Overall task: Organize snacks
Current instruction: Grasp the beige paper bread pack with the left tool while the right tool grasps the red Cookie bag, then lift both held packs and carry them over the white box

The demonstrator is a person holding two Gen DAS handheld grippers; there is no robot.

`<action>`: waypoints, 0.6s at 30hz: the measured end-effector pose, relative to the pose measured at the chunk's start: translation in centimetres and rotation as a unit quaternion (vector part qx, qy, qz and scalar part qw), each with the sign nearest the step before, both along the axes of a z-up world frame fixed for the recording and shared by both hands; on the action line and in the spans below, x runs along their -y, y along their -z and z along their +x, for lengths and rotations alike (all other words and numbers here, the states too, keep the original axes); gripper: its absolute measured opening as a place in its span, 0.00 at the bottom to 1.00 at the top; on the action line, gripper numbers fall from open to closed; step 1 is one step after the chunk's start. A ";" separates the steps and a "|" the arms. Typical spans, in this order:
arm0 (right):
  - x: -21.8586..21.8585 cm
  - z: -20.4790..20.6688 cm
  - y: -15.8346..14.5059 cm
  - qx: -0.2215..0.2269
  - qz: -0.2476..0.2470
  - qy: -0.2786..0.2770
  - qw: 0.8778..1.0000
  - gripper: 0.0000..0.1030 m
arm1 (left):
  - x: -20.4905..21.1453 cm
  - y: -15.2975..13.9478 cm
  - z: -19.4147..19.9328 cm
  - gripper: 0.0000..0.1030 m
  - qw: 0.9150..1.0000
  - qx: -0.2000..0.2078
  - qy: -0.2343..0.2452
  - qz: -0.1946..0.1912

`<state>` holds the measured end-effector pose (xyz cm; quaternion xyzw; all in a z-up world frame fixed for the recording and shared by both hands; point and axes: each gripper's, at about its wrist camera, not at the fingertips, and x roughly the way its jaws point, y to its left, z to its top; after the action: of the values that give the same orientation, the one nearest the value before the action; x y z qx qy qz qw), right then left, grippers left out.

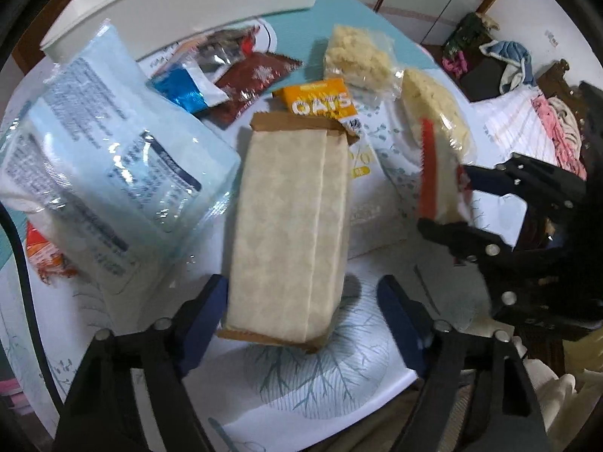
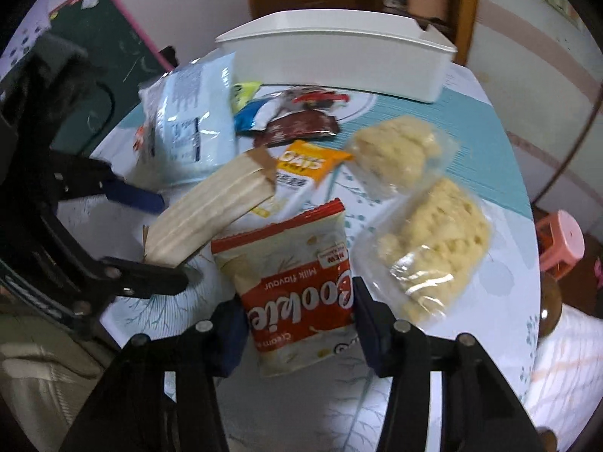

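My left gripper is open around the near end of a beige paper snack pack; its left finger touches the pack, the right finger stands apart. The pack also shows in the right wrist view, between the left gripper's fingers. My right gripper is shut on a red-and-white Cookie packet, held above the table; the packet also shows edge-on in the left wrist view. A white bin stands at the table's far side.
On the table lie a pale blue bag, an orange Oats packet, blue and brown packets and two clear bags of yellow snacks. A pink stool stands right of the table.
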<state>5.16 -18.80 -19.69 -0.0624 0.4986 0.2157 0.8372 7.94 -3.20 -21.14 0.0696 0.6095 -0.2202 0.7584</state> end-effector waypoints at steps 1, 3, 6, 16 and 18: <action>0.2 0.0 0.0 -0.001 0.000 0.006 1.000 0.49 | 0.3 0.1 0.1 0.75 1.000 0.001 0.003 0.002; 0.4 0.1 0.1 -0.004 0.001 0.014 1.000 0.49 | 0.7 0.2 0.3 0.75 1.000 0.006 0.005 0.007; 0.7 0.3 0.1 -0.009 0.004 0.030 1.000 0.49 | 1.4 0.3 0.6 0.75 1.000 0.014 0.006 0.022; 1.2 0.4 -0.2 -0.011 0.025 0.063 0.998 0.49 | 3.7 0.5 0.3 0.51 0.997 0.043 0.021 0.067; 1.2 0.4 -0.2 -0.011 0.026 0.063 0.998 0.49 | 4.0 0.6 0.4 0.51 0.996 0.044 0.016 0.070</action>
<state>5.54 -19.95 -19.45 -0.0066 0.5051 0.1760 0.8449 8.29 -7.20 -21.72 0.1416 0.5880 -0.1855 0.7745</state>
